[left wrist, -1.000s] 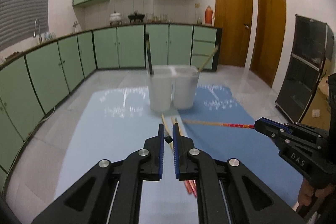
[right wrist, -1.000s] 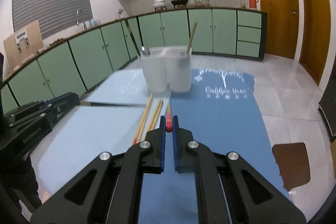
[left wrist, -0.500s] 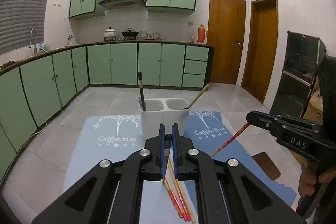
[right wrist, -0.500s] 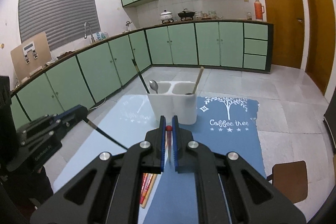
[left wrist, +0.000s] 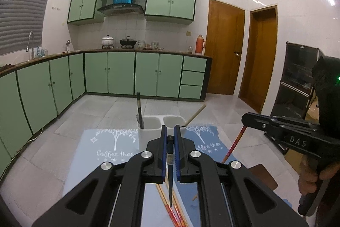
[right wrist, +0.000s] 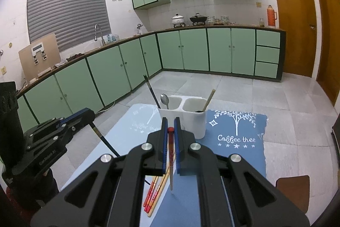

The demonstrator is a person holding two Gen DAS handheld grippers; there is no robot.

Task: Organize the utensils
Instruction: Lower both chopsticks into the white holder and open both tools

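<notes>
Fingers [left wrist: 163, 148] pinching the black chopstick [left wrist: 169, 163] and fingers [right wrist: 176, 142] pinching the red chopstick [right wrist: 170, 154] have risen.

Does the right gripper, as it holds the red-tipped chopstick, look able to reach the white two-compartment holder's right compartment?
Probably yes: the right gripper sits just before the white two-compartment holder; only one wooden stick leans there.

Two-cell holder [right wrist: 182, 115] stands at far end of tabletop [right wrist: 119, 137], straddling seam btwn left mat [left wrist: 110, 150] & right mat [right wrist: 235, 142]. Spoon [right wrist: 164, 100] + dark stick [right wrist: 152, 92] in left cell; wooden stick [right wrist: 208, 100] leans in right cell. Loose chopsticks [right wrist: 154, 193] lie on tabletop nearer than holder, under both tongs. Left tongs [left wrist: 169, 149] pinch dark chopstick [left wrist: 170, 173], right tongs [right wrist: 170, 142] a red-topped chopstick [right wrist: 170, 154], each tip pointing down. Kitchen cabinets [right wrist: 191, 50] behind.
</notes>
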